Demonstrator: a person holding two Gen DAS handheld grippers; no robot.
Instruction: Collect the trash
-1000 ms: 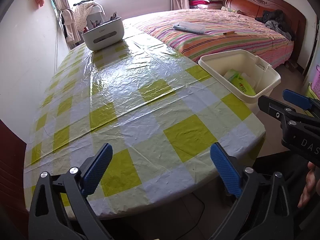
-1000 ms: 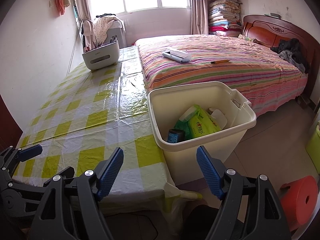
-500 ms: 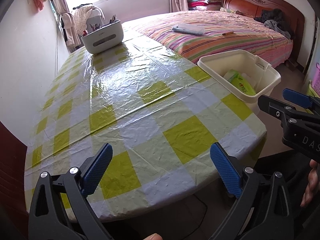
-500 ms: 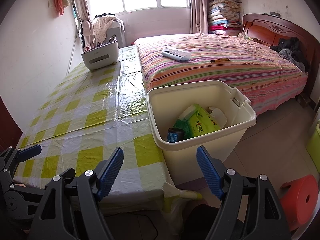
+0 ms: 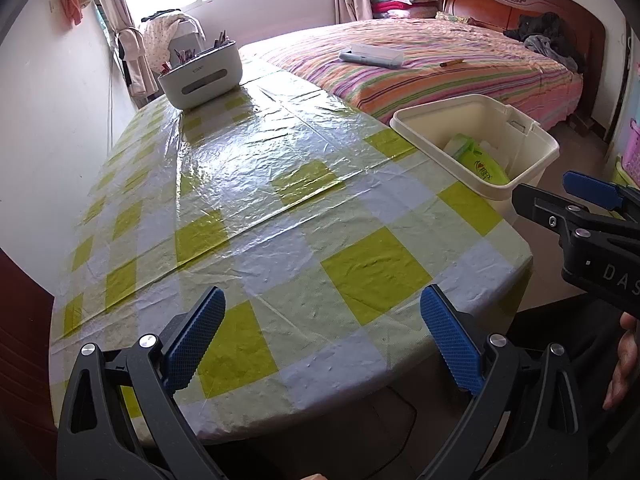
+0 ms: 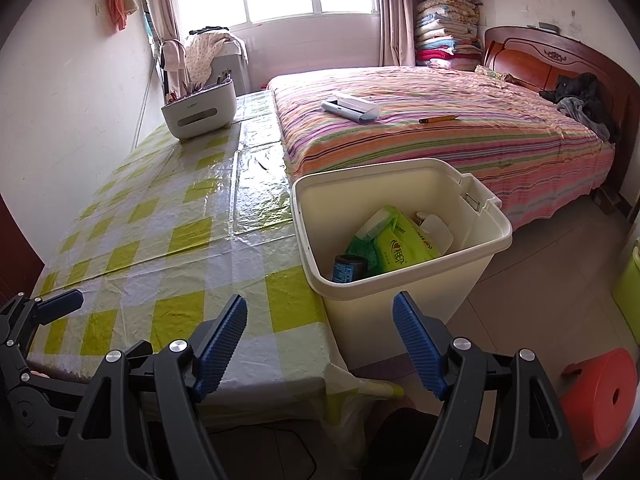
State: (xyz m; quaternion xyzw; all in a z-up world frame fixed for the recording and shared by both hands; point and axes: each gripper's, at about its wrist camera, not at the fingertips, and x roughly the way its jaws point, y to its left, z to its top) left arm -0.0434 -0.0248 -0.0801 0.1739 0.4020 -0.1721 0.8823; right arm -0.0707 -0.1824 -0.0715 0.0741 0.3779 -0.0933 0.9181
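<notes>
Both hand-held grippers (image 5: 322, 344) (image 6: 320, 348) gape empty (bin (image 6: 404, 296) beside table (image 6: 160, 240)).

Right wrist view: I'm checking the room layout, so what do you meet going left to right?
Left gripper → white organizer box → cream trash bin → dark clothes on the bed → red stool.

Both tools are matte black plastic clamps. The left gripper (image 5: 322, 340), at the bottom of its frame, has two arms with triangular cut-outs, silver round screws and blue cross-hatched fingertips (image 5: 195, 338). The right gripper (image 6: 320, 346) looks the same; seen at the right edge of the left view, it bears white letters "DAS". Bare skin of a hand (image 5: 624, 360) shows at lower right.
</notes>
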